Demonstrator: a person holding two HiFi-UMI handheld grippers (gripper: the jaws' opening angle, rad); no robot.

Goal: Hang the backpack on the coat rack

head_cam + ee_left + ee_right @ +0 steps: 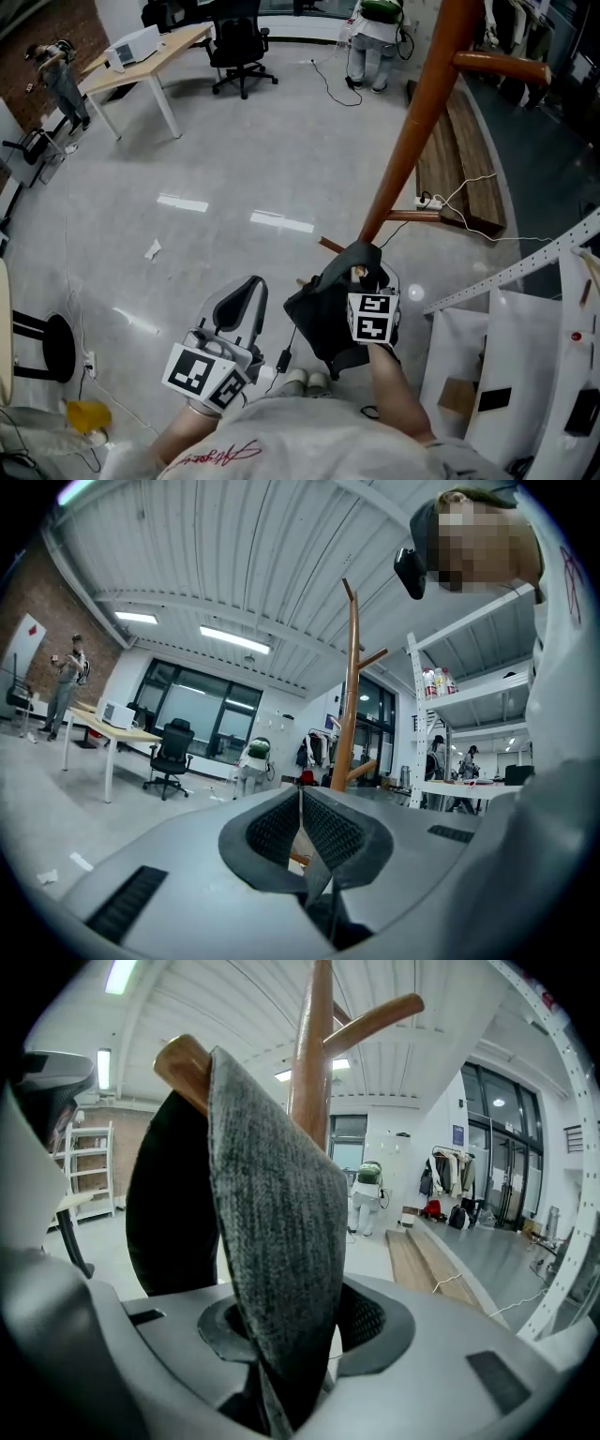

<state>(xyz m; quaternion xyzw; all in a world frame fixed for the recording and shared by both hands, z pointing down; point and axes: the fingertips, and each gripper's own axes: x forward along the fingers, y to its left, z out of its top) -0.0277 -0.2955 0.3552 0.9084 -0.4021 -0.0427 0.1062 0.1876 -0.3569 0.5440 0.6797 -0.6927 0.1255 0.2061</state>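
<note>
The wooden coat rack rises at the right of the head view. A black backpack hangs at its lower part, under my right gripper. In the right gripper view the backpack's grey woven strap is looped over a wooden peg, with the black body behind it. My right gripper stands open. The strap runs down between its jaws, and a gap shows beside the right pad. My left gripper is shut and empty, left of the backpack. It points level at the rack.
A desk and a black office chair stand at the far left. A person stands at the back. A low wooden platform with a white cable lies behind the rack. White metal shelving is close on the right.
</note>
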